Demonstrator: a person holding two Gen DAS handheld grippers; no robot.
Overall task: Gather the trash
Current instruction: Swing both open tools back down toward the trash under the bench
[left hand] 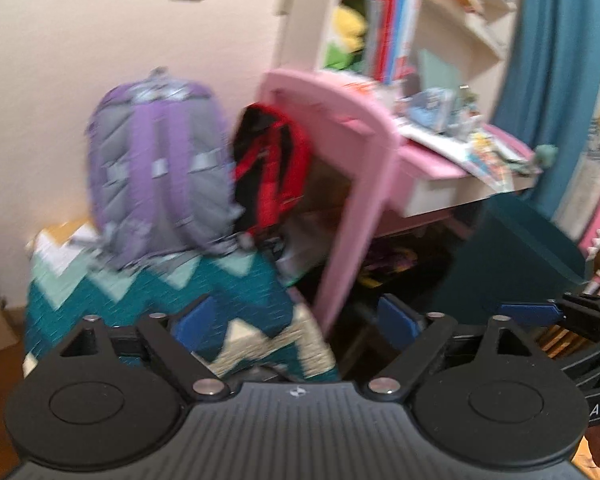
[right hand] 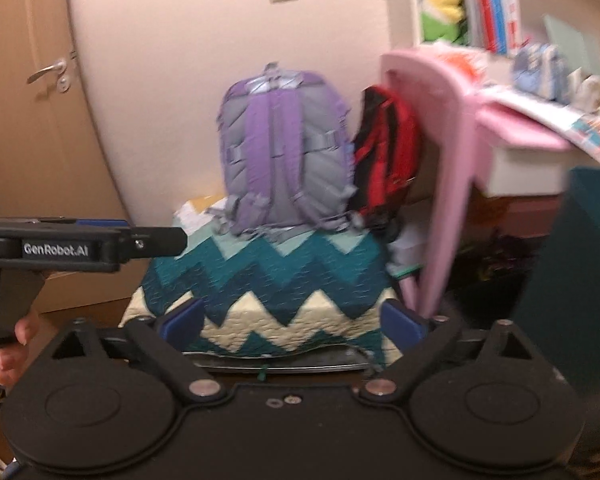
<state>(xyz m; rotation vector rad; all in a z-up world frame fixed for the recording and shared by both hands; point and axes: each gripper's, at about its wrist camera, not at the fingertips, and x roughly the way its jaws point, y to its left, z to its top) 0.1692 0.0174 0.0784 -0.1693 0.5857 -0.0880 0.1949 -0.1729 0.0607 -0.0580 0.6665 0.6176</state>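
left tool: held with its blue pads spread wide apart, nothing between them; it's aimed over the near corner of the zigzag blanket, toward the pink bench.
right tool: also spread wide and empty, pointed straight at the blanket-covered block with the purple backpack sitting upright on top.
side by side: each tool is caught in the other's view, the left one poking in at the left edge of the right view and the right one at the right edge of the left view, so they're held level and close together.
trash: honestly, no obvious piece can be picked out. Both views are smeared with motion blur. Loose papers are spread on the bench top, and dark clutter can be made out underneath it, but whether any of that counts as trash cannot be told.
which way: if the target is in the bench area, it lies ahead and to the right of both tools, so the right tool would be judged the nearer one.
long axis: not readable for anything small at this blur.
red bag: hung off the bench's end panel, right beside the backpack, so probably not part of the job.
progress: nothing is gripped yet; this looks like the searching stage.
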